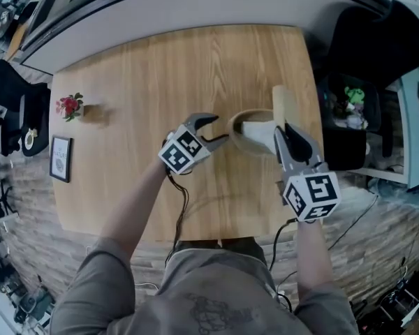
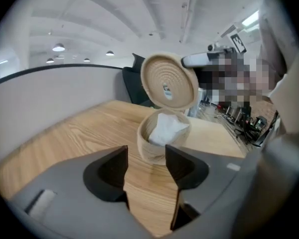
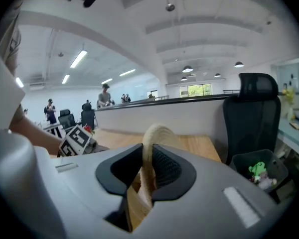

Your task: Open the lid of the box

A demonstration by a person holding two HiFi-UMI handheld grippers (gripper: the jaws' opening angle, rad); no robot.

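A round light-wood box [image 1: 251, 139] stands on the wooden table [image 1: 153, 75] with its top off and white paper [image 2: 165, 127] inside. Its round lid [image 1: 282, 105] is held up on edge above the box's right side. My right gripper [image 1: 279, 132] is shut on the lid's rim. In the right gripper view the lid [image 3: 150, 143] stands edge-on between the pads of the right gripper [image 3: 147, 171]. My left gripper [image 1: 214, 130] hovers open just left of the box, holding nothing. In the left gripper view the box [image 2: 159, 142] and the raised lid [image 2: 169, 81] lie ahead of the left gripper [image 2: 145, 169].
A small red flower pot [image 1: 70, 106] and a framed picture [image 1: 60, 158] sit near the table's left edge. A black office chair [image 1: 377, 40] and a bin with a green toy [image 1: 354, 98] stand off the table's right side. A grey partition [image 1: 195, 9] runs behind the table.
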